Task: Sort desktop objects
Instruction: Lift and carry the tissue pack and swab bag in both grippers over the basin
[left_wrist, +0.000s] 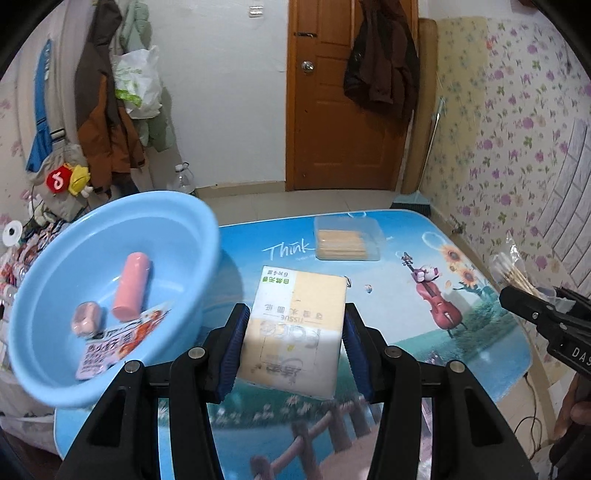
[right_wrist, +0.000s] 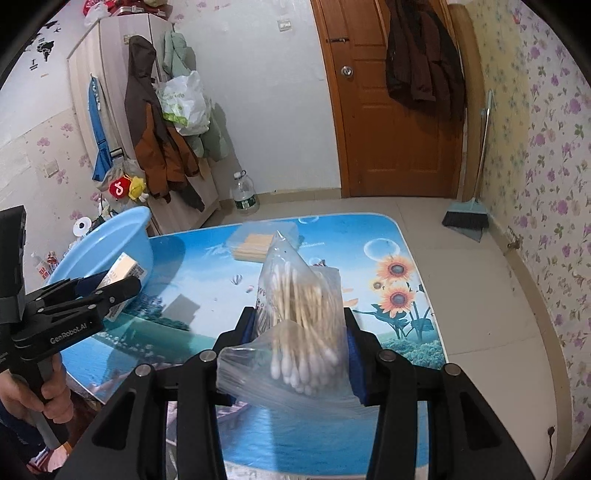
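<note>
My left gripper (left_wrist: 293, 343) is shut on a cream and white tissue pack (left_wrist: 295, 325), held above the picture-printed table (left_wrist: 480, 332). The same pack (right_wrist: 127, 267) and left gripper (right_wrist: 110, 291) show at the left of the right wrist view, close to the blue basin (right_wrist: 107, 240). My right gripper (right_wrist: 299, 347) is shut on a clear bag of cotton swabs (right_wrist: 303, 314), lifted over the table (right_wrist: 399, 258). That bag (left_wrist: 513, 269) and right gripper (left_wrist: 532, 310) appear at the right edge of the left wrist view. The blue basin (left_wrist: 177, 221) holds a pink cylinder (left_wrist: 131, 286), a small pink item (left_wrist: 85, 317) and a printed packet (left_wrist: 118, 343).
A clear lidded box of wooden sticks (left_wrist: 347, 240) lies at the table's far side. Beyond the table stand a wooden door (left_wrist: 343, 110), hanging coats (left_wrist: 107, 110), a water bottle (right_wrist: 244, 194) and a broom (right_wrist: 467, 216). A hand (right_wrist: 44, 391) grips the left handle.
</note>
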